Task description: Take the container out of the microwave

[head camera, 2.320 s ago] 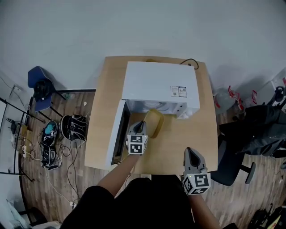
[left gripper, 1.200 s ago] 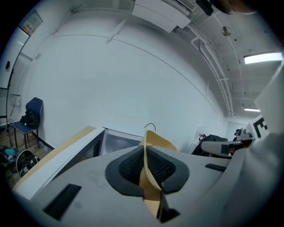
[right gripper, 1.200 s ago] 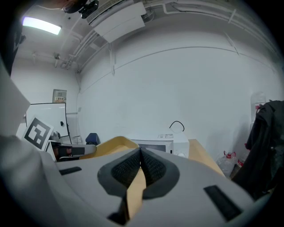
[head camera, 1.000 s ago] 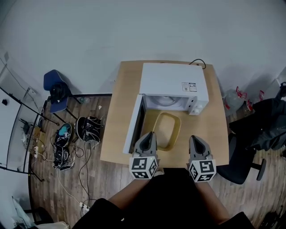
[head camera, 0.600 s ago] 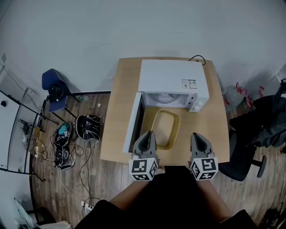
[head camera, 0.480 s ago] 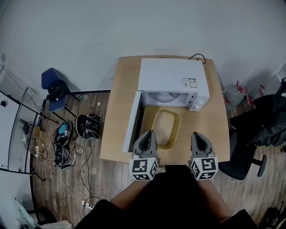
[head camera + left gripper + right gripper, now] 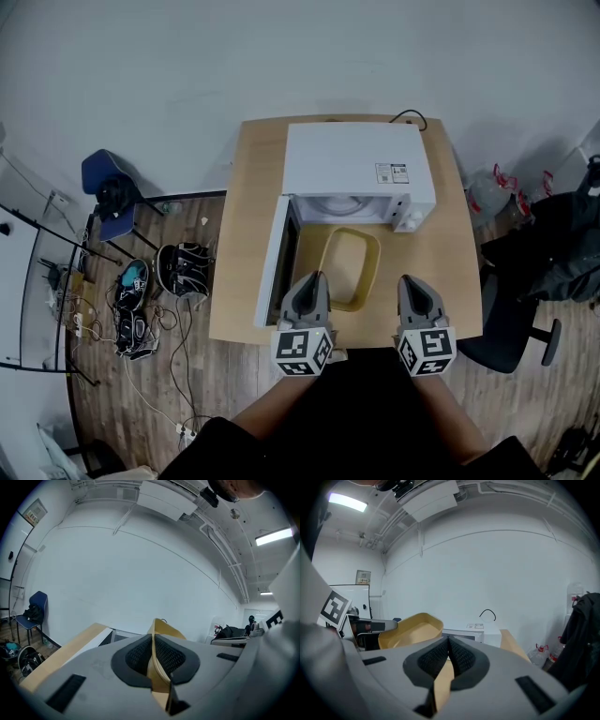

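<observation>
While your left gripper (image 7: 313,279) clamps its jaws on the near rim of the yellow container (image 7: 353,266), out just in front of the open microwave (image 7: 356,169), your right gripper (image 7: 411,282), before the microwave's right end, is closed on nothing.

No wording is coming through legibly. A small printed label (image 7: 386,173) is sitting on top of the white microwave (image 7: 347,150), its print too fine to read. A framed notice (image 7: 33,513) is hanging on the wall (image 7: 117,569), equally unreadable. Cubes on the left gripper (image 7: 314,278) and right gripper (image 7: 410,279) are showing only black-and-white square markers (image 7: 302,350).
</observation>
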A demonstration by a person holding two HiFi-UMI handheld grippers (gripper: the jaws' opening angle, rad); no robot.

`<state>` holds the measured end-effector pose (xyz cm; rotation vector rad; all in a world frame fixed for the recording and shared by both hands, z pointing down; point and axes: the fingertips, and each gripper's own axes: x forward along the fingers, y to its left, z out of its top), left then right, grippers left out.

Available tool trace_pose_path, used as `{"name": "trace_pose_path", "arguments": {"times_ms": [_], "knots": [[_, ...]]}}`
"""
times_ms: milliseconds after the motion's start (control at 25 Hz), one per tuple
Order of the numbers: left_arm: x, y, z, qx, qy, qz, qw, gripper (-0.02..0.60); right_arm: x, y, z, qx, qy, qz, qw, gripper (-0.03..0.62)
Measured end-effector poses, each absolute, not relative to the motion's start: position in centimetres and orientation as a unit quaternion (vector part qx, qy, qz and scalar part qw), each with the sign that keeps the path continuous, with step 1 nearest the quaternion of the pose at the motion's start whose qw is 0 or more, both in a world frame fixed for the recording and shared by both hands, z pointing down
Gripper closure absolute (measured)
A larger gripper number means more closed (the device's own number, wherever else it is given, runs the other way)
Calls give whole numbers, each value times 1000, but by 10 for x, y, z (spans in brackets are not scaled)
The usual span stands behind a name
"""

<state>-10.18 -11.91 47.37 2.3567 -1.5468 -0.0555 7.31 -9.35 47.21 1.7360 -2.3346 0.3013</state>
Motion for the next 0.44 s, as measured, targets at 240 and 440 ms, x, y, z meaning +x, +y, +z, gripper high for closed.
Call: {"name": "trace_pose_path", "arguments": {"times_ms": [240,440], "knots": [[-103,-127,471,822,-547,-22,157,558,74,-101,474,587,-795,103,111,534],[-106,-132,473,818,-553,-23,156,558,73,-105,475,582,-799,103,112,534]]}}
